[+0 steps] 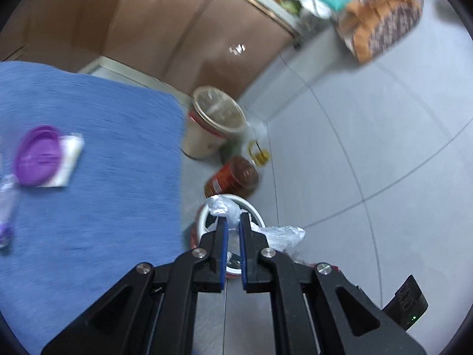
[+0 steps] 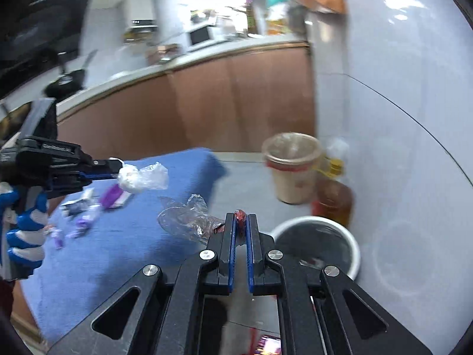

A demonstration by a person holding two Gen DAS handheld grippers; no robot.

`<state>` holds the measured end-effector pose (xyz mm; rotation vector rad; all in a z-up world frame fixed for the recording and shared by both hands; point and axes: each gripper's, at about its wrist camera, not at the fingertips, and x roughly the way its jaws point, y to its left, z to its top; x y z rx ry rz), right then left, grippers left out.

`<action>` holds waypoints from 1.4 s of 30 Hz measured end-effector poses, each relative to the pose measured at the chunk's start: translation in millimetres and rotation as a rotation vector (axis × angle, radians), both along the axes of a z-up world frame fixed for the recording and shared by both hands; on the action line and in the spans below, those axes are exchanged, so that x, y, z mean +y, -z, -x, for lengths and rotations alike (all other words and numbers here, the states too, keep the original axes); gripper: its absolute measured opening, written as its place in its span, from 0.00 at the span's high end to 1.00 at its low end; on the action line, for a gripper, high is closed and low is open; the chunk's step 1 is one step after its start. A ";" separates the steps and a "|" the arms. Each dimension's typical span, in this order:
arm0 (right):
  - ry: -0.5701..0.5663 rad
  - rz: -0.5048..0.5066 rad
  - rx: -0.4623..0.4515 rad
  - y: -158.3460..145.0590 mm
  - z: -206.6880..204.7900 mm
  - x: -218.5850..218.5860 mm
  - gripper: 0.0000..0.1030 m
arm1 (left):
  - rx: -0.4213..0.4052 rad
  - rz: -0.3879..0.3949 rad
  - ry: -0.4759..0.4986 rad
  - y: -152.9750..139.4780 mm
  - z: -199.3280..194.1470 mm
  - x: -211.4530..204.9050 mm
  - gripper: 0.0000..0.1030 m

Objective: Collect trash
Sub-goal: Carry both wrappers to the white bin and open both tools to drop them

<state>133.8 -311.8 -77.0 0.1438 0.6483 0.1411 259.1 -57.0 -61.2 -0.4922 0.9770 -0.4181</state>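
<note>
Item one, left gripper (image 1: 232, 222): jaws nearly together, nipping a crumpled wad of clear plastic (image 1: 223, 208), with more film spilling out at its 3 o'clock side. Seen from the right wrist, the same tool came in from 9 o'clock, held by a hand in a blue-and-white glove (image 2: 25, 233), its white wad hanging over the blue cloth.

Item two, right gripper (image 2: 241, 222): jaws likewise nearly shut, pinching a small red piece (image 2: 240, 217) at the tips; a clear wrapper (image 2: 189, 222) trailed from it toward 9 o'clock, its long axis lying roughly across the fingers.

Item three, white bin (image 2: 353, 244) with dark liner, on the grey floor. From the right tool it lay at about 2 o'clock, close by. From the left tool it sat directly ahead at 12 o'clock and beneath the tips, its rim (image 1: 251, 207) partly hidden behind the plastic. The left tool looked the better placed, already over the opening; the right seemed to need a short swing toward 2 o'clock.

Item four, blue cloth (image 1: 103, 162) on the table, at 9 to 10 o'clock of the left tool, bearing uncollected bits: a purple lid (image 1: 38, 159) on a white square (image 1: 69, 159), plus small purple and white scraps.

Item five, beyond the bin at 12 o'clock: a beige bucket (image 1: 212, 121), a red-brown jar (image 1: 233, 177), a yellow-capped bottle (image 1: 260, 153)
</note>
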 end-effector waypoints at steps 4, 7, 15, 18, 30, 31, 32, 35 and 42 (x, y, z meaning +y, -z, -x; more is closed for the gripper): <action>0.078 0.020 0.054 29.6 -22.9 -26.4 0.94 | 0.021 -0.065 0.072 20.8 -29.2 -62.4 0.94; 0.117 0.037 0.090 49.8 -41.3 -42.2 0.94 | 0.037 -0.119 0.114 41.8 -52.3 -107.2 0.94; 0.190 0.033 0.201 110.0 -92.3 -65.5 0.93 | 0.058 -0.262 0.168 102.0 -94.8 -181.7 0.93; 0.207 0.050 0.235 133.3 -109.4 -64.8 0.92 | 0.079 -0.287 0.194 125.4 -105.4 -198.1 0.92; 0.253 0.062 0.285 171.6 -122.4 -67.5 0.68 | 0.120 -0.238 0.270 165.8 -122.1 -213.2 0.63; 0.252 0.060 0.283 170.5 -120.4 -66.2 0.68 | 0.117 -0.234 0.270 163.8 -120.1 -212.0 0.63; 0.249 0.055 0.279 168.1 -117.7 -64.5 0.68 | 0.113 -0.226 0.266 161.3 -119.2 -209.7 0.63; 0.236 0.040 0.259 160.9 -112.1 -60.9 0.68 | 0.079 -0.210 0.253 140.0 -105.7 -194.3 0.63; 0.204 -0.013 0.199 124.9 -89.1 -47.5 0.68 | -0.022 -0.201 0.216 79.9 -65.9 -146.1 0.63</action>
